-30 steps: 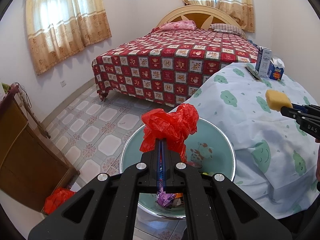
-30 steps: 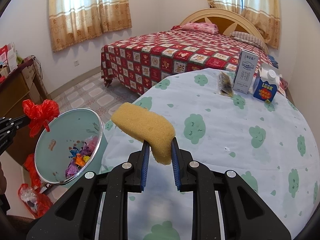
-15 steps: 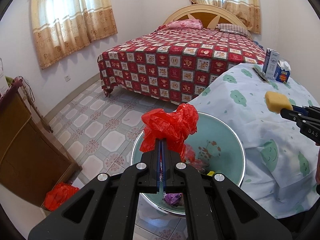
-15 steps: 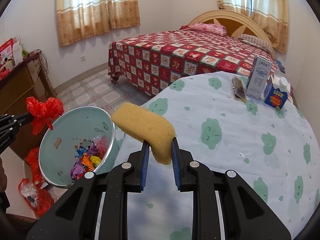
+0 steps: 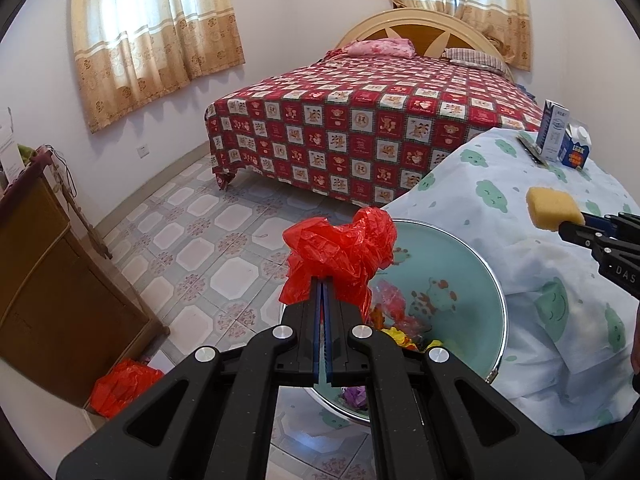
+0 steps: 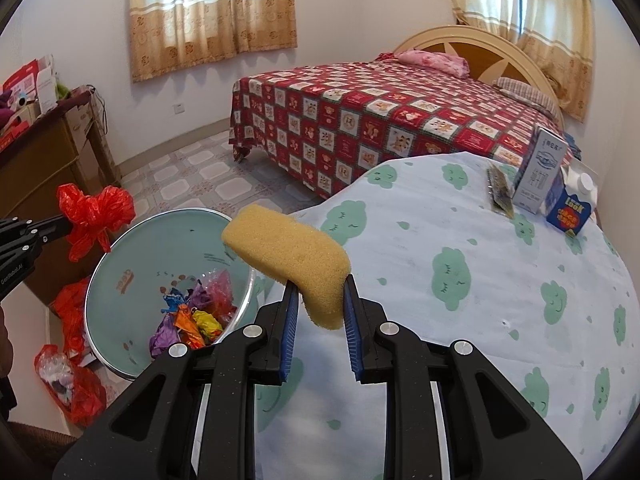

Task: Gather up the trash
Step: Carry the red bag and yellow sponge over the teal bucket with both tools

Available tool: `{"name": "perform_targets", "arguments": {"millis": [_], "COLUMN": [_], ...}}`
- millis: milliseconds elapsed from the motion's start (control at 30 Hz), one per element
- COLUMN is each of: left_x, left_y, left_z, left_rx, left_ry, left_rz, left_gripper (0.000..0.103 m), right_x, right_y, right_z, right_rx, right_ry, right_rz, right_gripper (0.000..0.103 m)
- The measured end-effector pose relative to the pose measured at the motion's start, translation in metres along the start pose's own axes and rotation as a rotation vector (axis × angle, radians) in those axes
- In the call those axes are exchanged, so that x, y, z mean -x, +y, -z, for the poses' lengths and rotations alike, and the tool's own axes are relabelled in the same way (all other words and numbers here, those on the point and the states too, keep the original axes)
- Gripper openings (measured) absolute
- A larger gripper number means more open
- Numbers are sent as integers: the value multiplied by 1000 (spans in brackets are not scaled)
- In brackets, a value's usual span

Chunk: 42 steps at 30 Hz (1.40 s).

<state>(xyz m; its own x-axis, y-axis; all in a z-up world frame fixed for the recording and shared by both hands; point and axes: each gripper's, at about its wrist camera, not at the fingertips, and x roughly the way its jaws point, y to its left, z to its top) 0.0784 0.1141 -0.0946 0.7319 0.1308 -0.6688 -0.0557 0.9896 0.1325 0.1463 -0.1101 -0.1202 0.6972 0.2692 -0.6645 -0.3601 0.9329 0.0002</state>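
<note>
Left gripper pinches crinkled red plastic bag above the round bin; right gripper clamps a porous yellow sponge.

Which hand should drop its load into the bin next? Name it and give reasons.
Left. The left gripper holds the red plastic bag right above the bin, while the right gripper holds a sponge over the table.
</note>
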Motion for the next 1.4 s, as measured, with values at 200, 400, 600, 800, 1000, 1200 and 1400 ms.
{"name": "perform_targets", "arguments": {"millis": [200, 400, 600, 800, 1000, 1200, 1400], "left_x": [1, 1, 2, 1, 2, 2, 1], "left_y": [5, 8, 13, 14, 19, 21, 24], "left_z": [2, 3, 4, 4, 3, 3, 3], "left_rx": [5, 9, 15, 21, 31, 35, 46], "left_ry": [2, -1, -1, -3, -3, -2, 0], "left_rz": [-4, -4, -9, -12, -19, -23, -30], "left_gripper": [1, 1, 1, 1, 1, 1, 1], "right_x": [-4, -6, -7, -8, -8, -10, -11], "right_y": [6, 13, 21, 28, 35, 42, 47], "right_z": [-1, -4, -5, -8, -11, -12, -13], "right_rx": [13, 32, 47, 60, 73, 84, 95], "right_ry": [3, 2, 1, 0, -3, 1, 1], "right_rz": [-8, -14, -23, -31, -38, -45, -50], "right_gripper": [23, 23, 23, 23, 23, 23, 23]}}
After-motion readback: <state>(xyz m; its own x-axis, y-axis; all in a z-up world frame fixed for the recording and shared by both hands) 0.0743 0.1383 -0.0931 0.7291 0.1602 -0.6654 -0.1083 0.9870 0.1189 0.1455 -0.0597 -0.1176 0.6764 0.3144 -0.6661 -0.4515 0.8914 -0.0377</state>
